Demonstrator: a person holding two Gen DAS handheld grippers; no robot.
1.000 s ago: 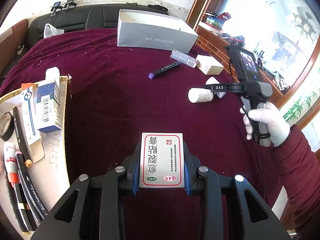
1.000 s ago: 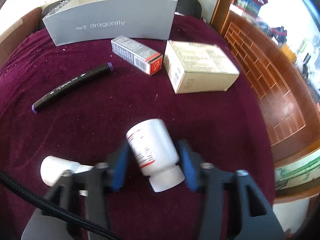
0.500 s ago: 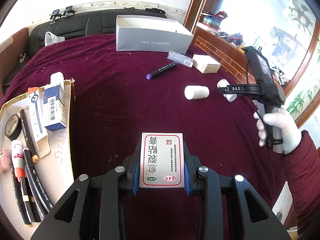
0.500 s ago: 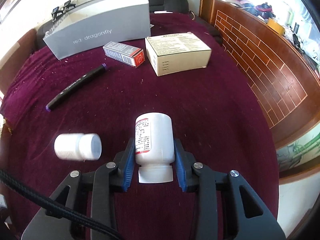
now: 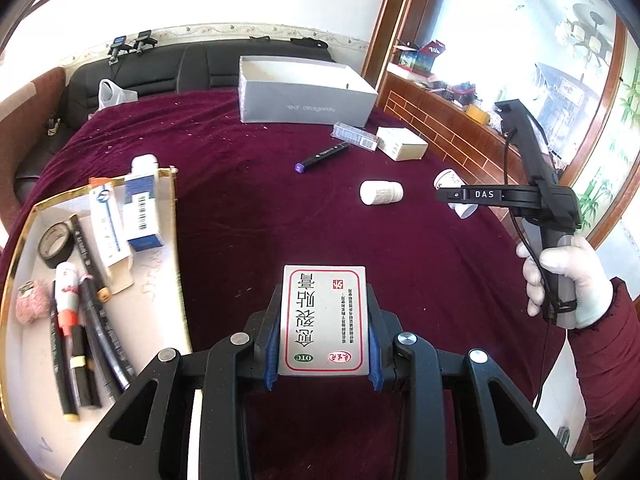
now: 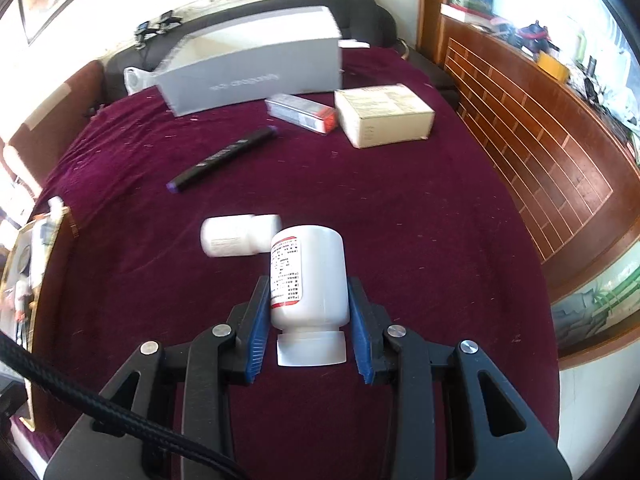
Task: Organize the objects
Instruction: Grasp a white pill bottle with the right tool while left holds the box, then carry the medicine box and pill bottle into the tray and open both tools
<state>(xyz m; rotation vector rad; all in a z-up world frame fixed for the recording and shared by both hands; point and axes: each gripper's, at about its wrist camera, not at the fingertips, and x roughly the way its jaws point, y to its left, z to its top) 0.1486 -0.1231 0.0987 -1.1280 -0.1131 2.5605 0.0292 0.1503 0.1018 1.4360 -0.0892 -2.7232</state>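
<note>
Medicine box (image 5: 323, 318), white with red border, clamped in left jaws.

Matt maroon velvet cloth (image 6: 400, 184), glossy white plastic bottle (image 6: 308, 276), printed cardboard box (image 5: 323, 318)

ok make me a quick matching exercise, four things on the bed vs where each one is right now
Things:
1. medicine box
2. held bottle
3. black marker
4. tape roll

Places:
A. lying loose on the maroon cover
B. in the right gripper
C. in the cardboard tray
D. in the left gripper

Pairs: 1-D, 2-B, 3-A, 4-C
</note>
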